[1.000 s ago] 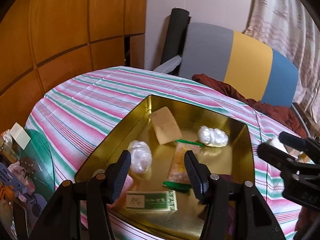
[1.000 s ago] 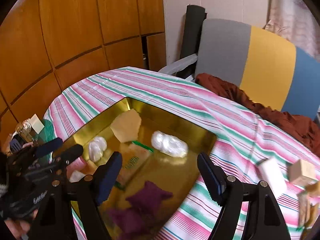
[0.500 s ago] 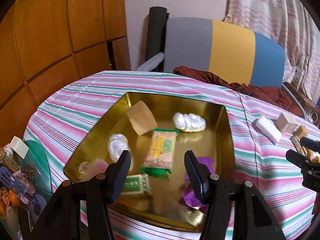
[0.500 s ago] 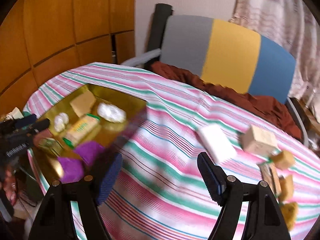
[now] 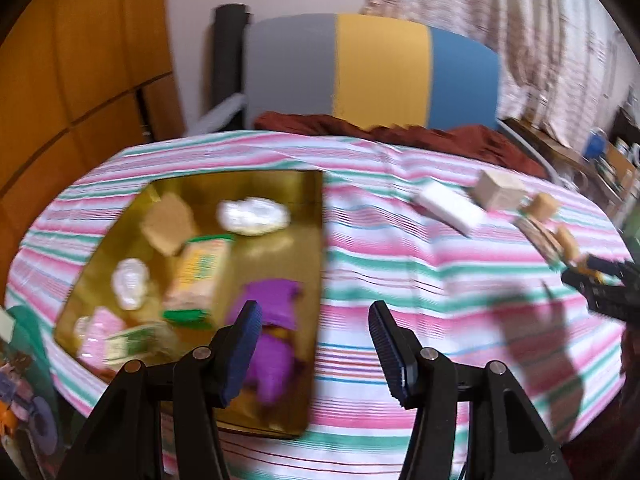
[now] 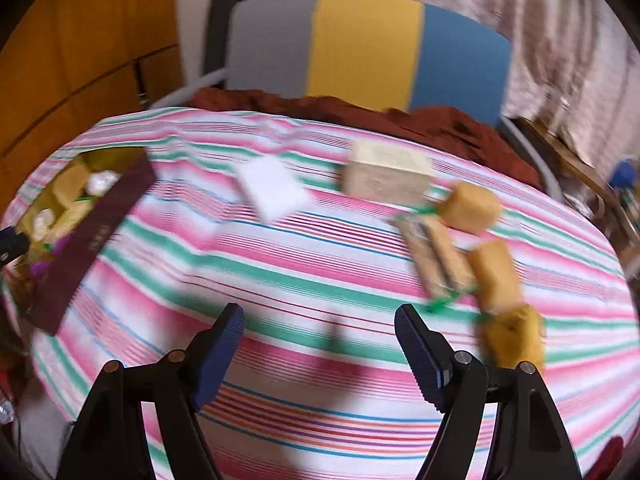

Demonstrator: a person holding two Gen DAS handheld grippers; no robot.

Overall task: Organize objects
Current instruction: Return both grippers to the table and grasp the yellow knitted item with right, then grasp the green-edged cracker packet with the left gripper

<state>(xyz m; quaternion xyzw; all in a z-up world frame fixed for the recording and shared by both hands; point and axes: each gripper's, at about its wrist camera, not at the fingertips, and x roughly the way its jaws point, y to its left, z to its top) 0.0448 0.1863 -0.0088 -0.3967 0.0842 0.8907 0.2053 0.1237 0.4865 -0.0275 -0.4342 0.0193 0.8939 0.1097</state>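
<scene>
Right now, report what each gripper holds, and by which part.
Nothing. The left gripper and right gripper are both open and empty above the striped cloth.

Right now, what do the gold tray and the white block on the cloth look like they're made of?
Gold tray: likely metal tin, glossy, since its floor mirrors the items in it. White block: matte plain white, soft-edged; possibly foam or soap, but blur leaves that open.

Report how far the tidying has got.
Done: several wrapped snacks and a purple item lie in the gold tray. In hand: nothing; both grippers, left gripper and right gripper, are open. Left: white block, tan box and snacks on the striped cloth.
</scene>
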